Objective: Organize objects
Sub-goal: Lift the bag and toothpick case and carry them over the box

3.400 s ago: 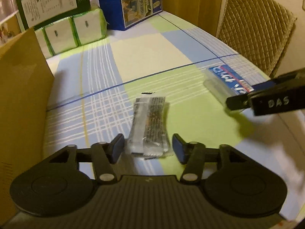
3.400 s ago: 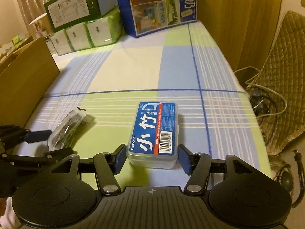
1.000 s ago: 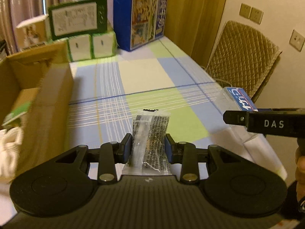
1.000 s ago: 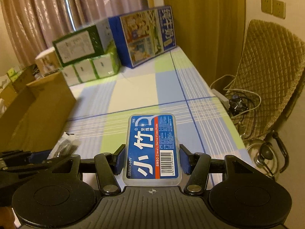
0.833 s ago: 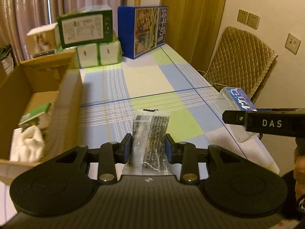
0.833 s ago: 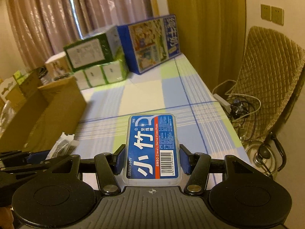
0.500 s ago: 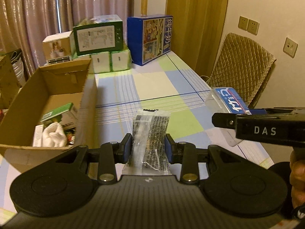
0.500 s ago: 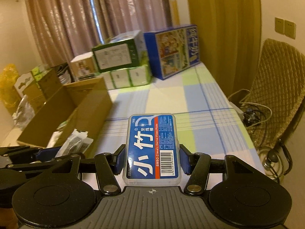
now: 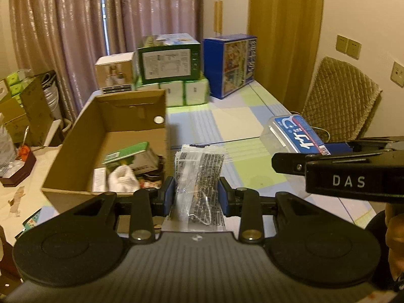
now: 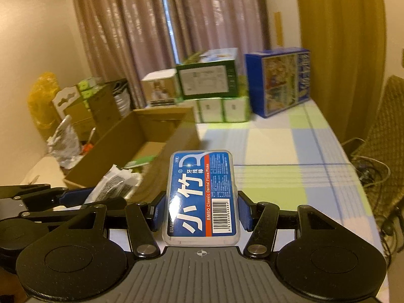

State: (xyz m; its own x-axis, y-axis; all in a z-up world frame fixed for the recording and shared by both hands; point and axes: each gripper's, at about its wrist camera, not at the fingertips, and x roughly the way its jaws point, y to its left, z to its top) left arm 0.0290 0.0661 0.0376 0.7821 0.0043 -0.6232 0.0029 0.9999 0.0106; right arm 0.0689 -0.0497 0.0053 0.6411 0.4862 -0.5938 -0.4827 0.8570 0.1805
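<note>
Curtains hang behind a long counter (image 9: 242,123) covered with a checked cloth of blue, green and cream, and stacked cartons (image 9: 169,60) stand at its far end. Ahead and to the left of the left hand-held gripper (image 9: 196,197) sits an open cardboard box (image 9: 83,146) that already holds a green packet (image 9: 126,152), something white and crumpled (image 9: 122,178) and a few smaller items, too jumbled to name.

The left hand-held gripper is closed on a clear plastic sachet (image 9: 199,176) with dark print, held upright between its blue pads and raised off the counter. To its right, the right hand-held gripper (image 10: 200,213) clamps a clear case of floss picks (image 10: 202,197) with a blue label, likewise lifted clear of the cloth. In the left wrist view that case (image 9: 295,133) shows beyond the other tool's black finger, and part of a person's hand (image 9: 394,229) appears at the right edge.

Judging by the layout, the sorting is well under way: some things lie in the box, both remaining items are in hand, and the stretch of cloth in front of both tools shows nothing else loose. What seems left is to carry the sachet and the case over the box's near wall and let them go inside. The box lies nearer the left tool, so the sachet looks likely to go in first.
</note>
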